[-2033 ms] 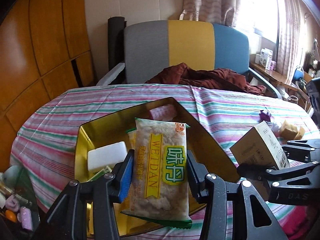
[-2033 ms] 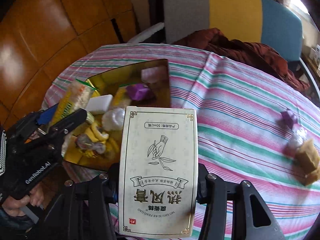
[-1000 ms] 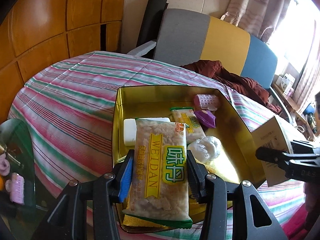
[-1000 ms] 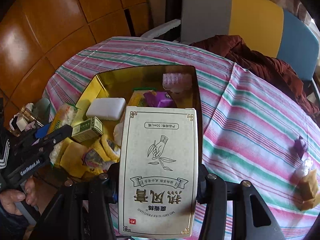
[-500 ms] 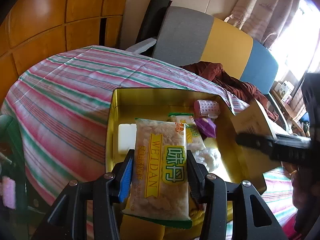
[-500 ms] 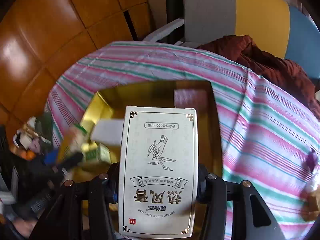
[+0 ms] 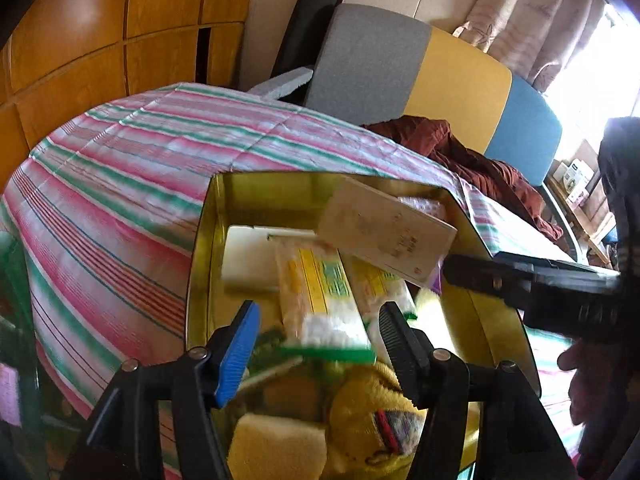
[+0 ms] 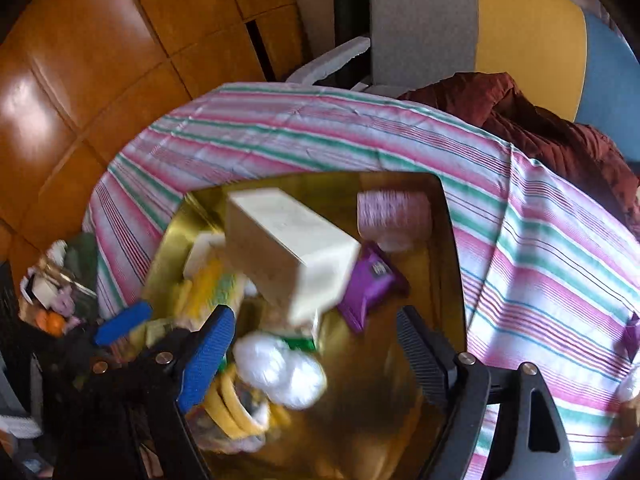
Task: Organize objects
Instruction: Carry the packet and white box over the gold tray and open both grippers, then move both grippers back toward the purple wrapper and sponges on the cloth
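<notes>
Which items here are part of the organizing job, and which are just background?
Job:
gold tin
cream box
snack packet
purple packet
left gripper
right gripper

Background:
striped tablecloth
chair
brown garment

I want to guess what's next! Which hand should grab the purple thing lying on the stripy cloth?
Right, probably. The right gripper is open and empty, and the purple thing lies on the cloth on its side of the gold tin. The left gripper is over the tin's far side.
</notes>
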The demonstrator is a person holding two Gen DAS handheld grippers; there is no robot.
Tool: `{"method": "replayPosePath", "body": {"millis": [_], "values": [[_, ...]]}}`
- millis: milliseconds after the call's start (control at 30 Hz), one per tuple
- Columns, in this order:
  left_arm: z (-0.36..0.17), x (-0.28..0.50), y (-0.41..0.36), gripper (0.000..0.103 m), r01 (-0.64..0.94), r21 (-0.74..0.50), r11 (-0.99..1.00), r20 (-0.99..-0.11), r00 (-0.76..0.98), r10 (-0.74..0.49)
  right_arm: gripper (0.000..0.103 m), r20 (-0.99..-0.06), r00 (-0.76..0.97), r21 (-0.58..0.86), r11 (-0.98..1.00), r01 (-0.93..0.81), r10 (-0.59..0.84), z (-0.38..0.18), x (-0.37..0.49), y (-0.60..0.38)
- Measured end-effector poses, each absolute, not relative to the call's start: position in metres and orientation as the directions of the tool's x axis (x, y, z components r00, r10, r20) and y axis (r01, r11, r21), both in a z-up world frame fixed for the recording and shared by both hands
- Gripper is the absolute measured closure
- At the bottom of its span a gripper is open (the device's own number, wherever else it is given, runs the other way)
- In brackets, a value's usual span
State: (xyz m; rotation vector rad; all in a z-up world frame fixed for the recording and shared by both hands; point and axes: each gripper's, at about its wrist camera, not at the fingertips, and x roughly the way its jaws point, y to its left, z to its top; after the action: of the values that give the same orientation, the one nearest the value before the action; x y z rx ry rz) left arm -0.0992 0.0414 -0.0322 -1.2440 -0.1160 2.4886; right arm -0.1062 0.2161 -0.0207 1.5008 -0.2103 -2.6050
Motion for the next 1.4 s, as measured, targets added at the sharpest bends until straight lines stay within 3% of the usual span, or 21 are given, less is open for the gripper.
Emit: {"method": "replayPosePath", "body": {"millis": [267, 533, 567, 733, 833, 1000, 1100, 1400], "values": [[-0.031, -0.086, 0.034, 0.038, -0.256, -0.237, -0.937, -0.762, -0.550, 0.343, 0.019, -0.800, -0.598, 0.024, -0.998, 0.054, -0.052, -0.007, -0.071, 0.204], [-0.026, -0.069, 0.038, 0.034, -0.277, -0.227, -0.934, -0.753, -0.558, 0.349, 0.016, -0.545, -0.836, -0.042, -0.998, -0.048, 0.063, 0.051, -0.018, 0.210], [-0.026, -0.067, 0.039, 0.034, -0.281, -0.227, -0.933, -0.753, -0.557, 0.351, 0.010, -0.551, -0.833, -0.024, -0.998, -0.050, 0.055, 0.052, -0.019, 0.214], [-0.024, -0.055, 0.046, 0.033, -0.309, -0.215, -0.926, -0.751, -0.555, 0.359, 0.012, -0.692, -0.715, 0.181, -0.983, -0.036, -0.101, 0.025, -0.027, 0.235], [-0.020, -0.047, 0.051, 0.033, -0.326, -0.188, -0.926, -0.745, -0.567, 0.351, 0.019, -0.694, -0.703, 0.257, -0.965, -0.042, -0.154, 0.015, -0.018, 0.243], [-0.018, -0.041, 0.054, 0.032, -0.339, -0.168, -0.926, -0.743, -0.574, 0.345, 0.017, -0.650, -0.736, 0.336, -0.940, -0.058, -0.187, 0.017, -0.002, 0.264], [-0.018, -0.038, 0.056, 0.032, -0.348, -0.164, -0.923, -0.744, -0.571, 0.348, 0.002, -0.661, -0.723, 0.354, -0.933, -0.064, -0.201, 0.013, 0.003, 0.269], [-0.014, -0.031, 0.063, 0.032, -0.366, -0.137, -0.921, -0.738, -0.582, 0.341, 0.000, -0.743, -0.665, 0.275, -0.942, -0.190, -0.083, -0.008, 0.027, 0.298]]}}
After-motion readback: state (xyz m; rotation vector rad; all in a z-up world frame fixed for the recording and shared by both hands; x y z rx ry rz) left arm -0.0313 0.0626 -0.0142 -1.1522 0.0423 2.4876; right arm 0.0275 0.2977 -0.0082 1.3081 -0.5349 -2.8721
